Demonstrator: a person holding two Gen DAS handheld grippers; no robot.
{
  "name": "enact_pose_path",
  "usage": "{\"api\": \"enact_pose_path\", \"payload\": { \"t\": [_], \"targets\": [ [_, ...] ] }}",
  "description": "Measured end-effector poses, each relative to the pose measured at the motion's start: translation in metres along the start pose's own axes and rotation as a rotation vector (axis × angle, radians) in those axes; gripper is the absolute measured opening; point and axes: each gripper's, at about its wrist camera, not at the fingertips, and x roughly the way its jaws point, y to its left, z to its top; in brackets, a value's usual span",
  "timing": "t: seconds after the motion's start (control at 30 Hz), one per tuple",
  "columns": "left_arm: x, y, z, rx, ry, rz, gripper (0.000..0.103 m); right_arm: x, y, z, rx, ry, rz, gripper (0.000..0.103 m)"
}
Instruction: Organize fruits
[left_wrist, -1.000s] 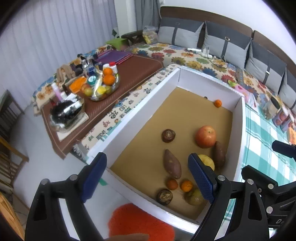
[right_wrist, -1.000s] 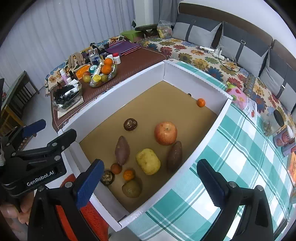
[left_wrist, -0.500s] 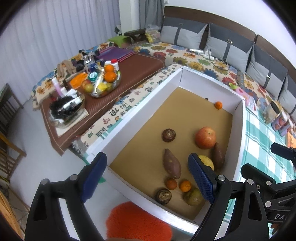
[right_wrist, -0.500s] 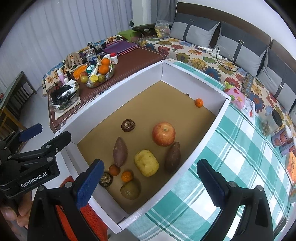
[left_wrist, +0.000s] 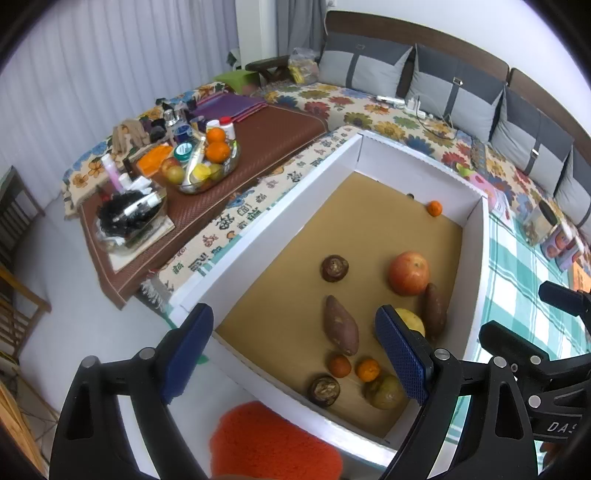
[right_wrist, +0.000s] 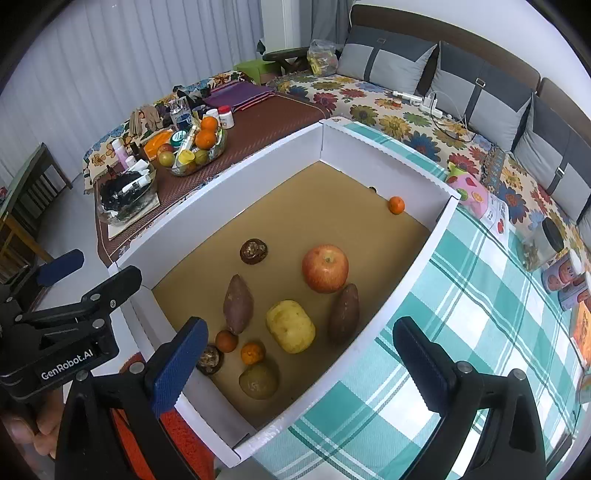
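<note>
Black gripper frames, blue ridged pads (left_wrist: 400, 354), silver screws

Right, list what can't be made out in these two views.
- Yellow fruit: left wrist view, mostly hidden behind the left gripper's blue finger pad.
- Dark speck by the box's far wall: too small to identify in either view.
- Dark round fruit: right wrist view, partly covered by the right gripper's finger.
- Bowl contents: crowded, partly overlapping.

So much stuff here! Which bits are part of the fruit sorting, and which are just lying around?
Part of the job: white box, apple, potato, two sweet potatoes, small oranges, both grippers, open.

Lying about: fruit bowl on the side table, cushions, checked cloth.
</note>
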Motion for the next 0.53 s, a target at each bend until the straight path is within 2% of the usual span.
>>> {"api": "enact_pose_path", "payload": {
  "t": [0.33, 0.53],
  "targets": [
    [0.0059, 0.0002, 0.0005, 0.001, 0.008, 0.005, 0.091, 0.0029, 0.0010, 0.0023, -0.003, 0.003, -0.002, 0.100],
    [0.0068, 0.0033, -0.0002, -0.017, 0.007, -0.020, 0.091, 0.0081, 0.0032, 0.0026, -0.003, 0.005, 0.006, 0.100]
  ]
}}
